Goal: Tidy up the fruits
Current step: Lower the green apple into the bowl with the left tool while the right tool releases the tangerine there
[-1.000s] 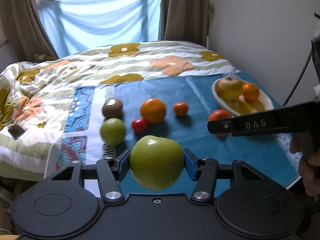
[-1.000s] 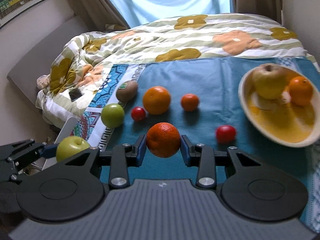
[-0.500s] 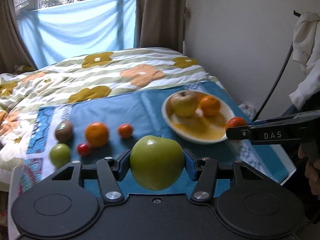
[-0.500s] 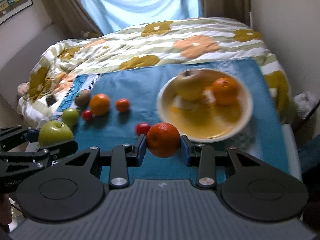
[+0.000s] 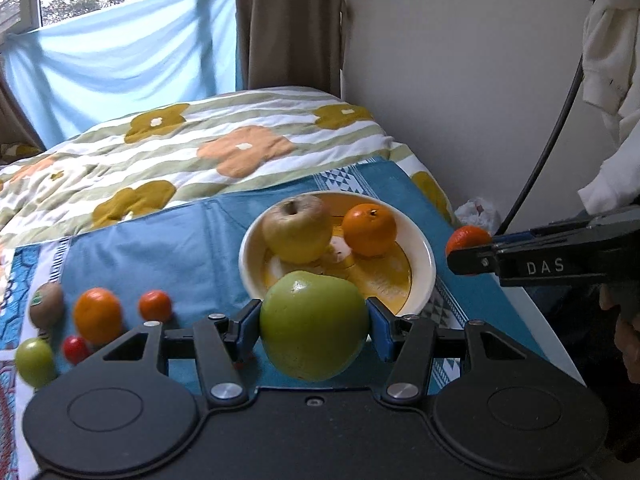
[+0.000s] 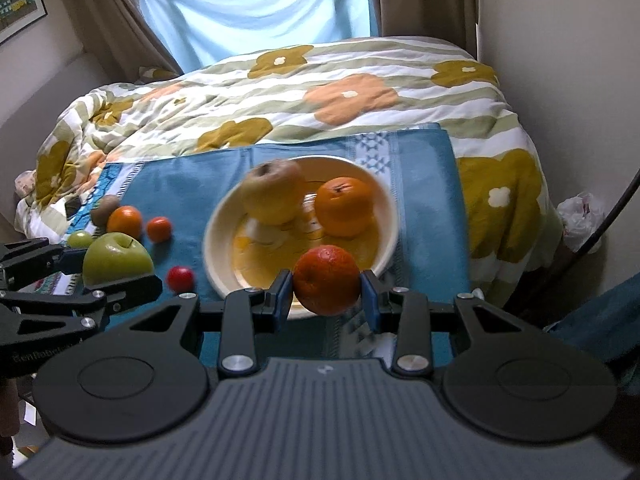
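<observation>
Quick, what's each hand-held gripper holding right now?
Left hand-held gripper: closed on the green apple.
Right hand-held gripper: closed on the orange.

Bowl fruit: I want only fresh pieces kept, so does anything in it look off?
The yellow apple in the bowl looks browned and wrinkled around its stem, unlike the smooth orange beside it.

Left gripper (image 5: 314, 330), lower centre of its view, jaws clamped on a green apple (image 5: 314, 326); right gripper (image 6: 326, 292), lower centre, jaws clamped on an orange (image 6: 326, 286).
</observation>
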A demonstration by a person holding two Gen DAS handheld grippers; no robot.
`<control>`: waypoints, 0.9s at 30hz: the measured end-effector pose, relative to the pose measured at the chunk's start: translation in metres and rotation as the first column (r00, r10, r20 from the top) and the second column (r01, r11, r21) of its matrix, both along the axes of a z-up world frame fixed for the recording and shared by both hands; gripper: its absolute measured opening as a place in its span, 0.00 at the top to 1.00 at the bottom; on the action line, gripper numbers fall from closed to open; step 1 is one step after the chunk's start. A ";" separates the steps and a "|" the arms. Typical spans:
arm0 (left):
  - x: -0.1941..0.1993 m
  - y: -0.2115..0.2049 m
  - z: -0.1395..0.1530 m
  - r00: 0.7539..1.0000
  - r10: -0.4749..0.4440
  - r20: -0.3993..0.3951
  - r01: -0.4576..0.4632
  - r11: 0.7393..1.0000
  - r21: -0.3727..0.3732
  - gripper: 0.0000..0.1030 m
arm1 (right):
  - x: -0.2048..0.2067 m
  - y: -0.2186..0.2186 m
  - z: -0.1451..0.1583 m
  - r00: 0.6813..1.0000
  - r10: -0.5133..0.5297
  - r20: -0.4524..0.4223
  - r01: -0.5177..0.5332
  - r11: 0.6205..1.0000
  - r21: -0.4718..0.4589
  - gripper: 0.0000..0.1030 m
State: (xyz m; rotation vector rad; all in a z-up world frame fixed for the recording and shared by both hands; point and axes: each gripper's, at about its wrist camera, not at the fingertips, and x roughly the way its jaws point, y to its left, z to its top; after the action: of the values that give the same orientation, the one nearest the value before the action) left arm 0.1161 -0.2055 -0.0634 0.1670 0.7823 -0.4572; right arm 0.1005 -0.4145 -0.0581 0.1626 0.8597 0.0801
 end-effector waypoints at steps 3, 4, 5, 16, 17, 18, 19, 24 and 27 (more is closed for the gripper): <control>0.012 -0.016 -0.010 1.000 0.002 -0.006 -0.002 1.000 0.015 0.42 | 0.014 -0.012 -0.007 1.000 0.011 -0.003 -0.011 1.000 0.001 0.50; 0.016 -0.020 -0.013 1.000 0.001 -0.010 -0.001 1.000 0.019 0.42 | 0.019 -0.015 -0.009 1.000 0.014 -0.006 -0.014 1.000 0.002 0.50; 0.021 -0.025 -0.017 1.000 0.000 -0.015 0.001 1.000 0.023 0.42 | 0.023 -0.018 -0.012 1.000 0.017 -0.008 -0.017 1.000 0.002 0.50; 0.049 -0.068 -0.057 0.995 -0.041 -0.089 0.048 0.996 0.078 0.42 | 0.054 -0.040 -0.035 0.999 0.026 -0.048 -0.025 0.999 0.028 0.50; 0.051 -0.070 -0.059 0.994 -0.041 -0.099 0.048 0.996 0.075 0.42 | 0.055 -0.041 -0.036 0.998 0.026 -0.051 -0.024 0.999 0.031 0.50; 0.052 -0.071 -0.061 0.994 -0.041 -0.106 0.049 0.996 0.072 0.42 | 0.057 -0.043 -0.037 0.998 0.026 -0.054 -0.024 0.999 0.035 0.50; 0.053 -0.072 -0.062 0.993 -0.040 -0.111 0.049 0.996 0.073 0.42 | 0.058 -0.045 -0.038 0.998 0.025 -0.057 -0.022 0.999 0.040 0.50; 0.056 -0.071 -0.060 0.992 -0.033 -0.120 0.039 0.998 0.046 0.21 | 0.060 -0.049 -0.038 0.998 0.027 -0.057 -0.024 0.999 0.044 0.50; 0.054 -0.070 -0.050 0.997 -0.026 -0.075 0.030 0.998 0.055 0.07 | 0.060 -0.050 -0.036 0.998 0.029 -0.051 -0.026 0.998 0.051 0.50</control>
State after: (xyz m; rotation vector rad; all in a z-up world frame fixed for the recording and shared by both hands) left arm 0.1701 -0.2753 -0.1138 0.2138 0.8673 -0.4702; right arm 0.1610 -0.4643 -0.0938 0.2007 0.9120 0.1236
